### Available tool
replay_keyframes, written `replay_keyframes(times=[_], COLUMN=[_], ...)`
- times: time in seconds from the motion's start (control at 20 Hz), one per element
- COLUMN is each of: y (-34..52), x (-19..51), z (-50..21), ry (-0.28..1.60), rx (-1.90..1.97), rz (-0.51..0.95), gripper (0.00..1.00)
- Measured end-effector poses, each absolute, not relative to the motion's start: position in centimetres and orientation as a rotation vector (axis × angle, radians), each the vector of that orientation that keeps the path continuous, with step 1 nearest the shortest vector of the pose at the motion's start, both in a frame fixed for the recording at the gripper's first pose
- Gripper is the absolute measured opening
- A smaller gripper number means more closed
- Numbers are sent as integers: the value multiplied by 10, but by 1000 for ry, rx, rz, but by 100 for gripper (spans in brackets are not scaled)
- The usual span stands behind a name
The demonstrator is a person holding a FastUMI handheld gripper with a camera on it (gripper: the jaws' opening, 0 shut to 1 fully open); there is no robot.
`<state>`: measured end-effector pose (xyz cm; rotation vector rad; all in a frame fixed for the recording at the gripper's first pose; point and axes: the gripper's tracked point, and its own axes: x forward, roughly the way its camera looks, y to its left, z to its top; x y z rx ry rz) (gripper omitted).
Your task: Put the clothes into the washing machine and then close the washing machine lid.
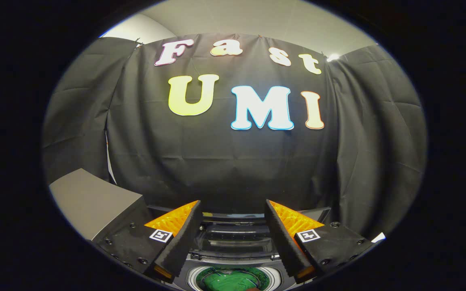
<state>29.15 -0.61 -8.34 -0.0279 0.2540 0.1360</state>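
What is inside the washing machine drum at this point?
A green garment lies in the washing machine drum, seen below the open gripper. Whatever sits under the garment is covered. The lid stands open behind the drum.

Nothing readable: only small square marker tags on the hand-held gripper (233, 238), fingers apart.

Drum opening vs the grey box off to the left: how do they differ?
The drum opening is round with a pale rim and lies below, between the open gripper fingers; the grey box is flat-sided and stands beside the left finger. The drum holds green clothes; the box top is bare. Both sit before the black cloth wall.
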Motion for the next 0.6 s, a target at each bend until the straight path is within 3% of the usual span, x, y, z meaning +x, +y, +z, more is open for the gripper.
replay_keyframes(times=[0.6], y=[10], x=[337], z=[-119], ry=[341], rx=[-21], rz=[144], gripper=[96])
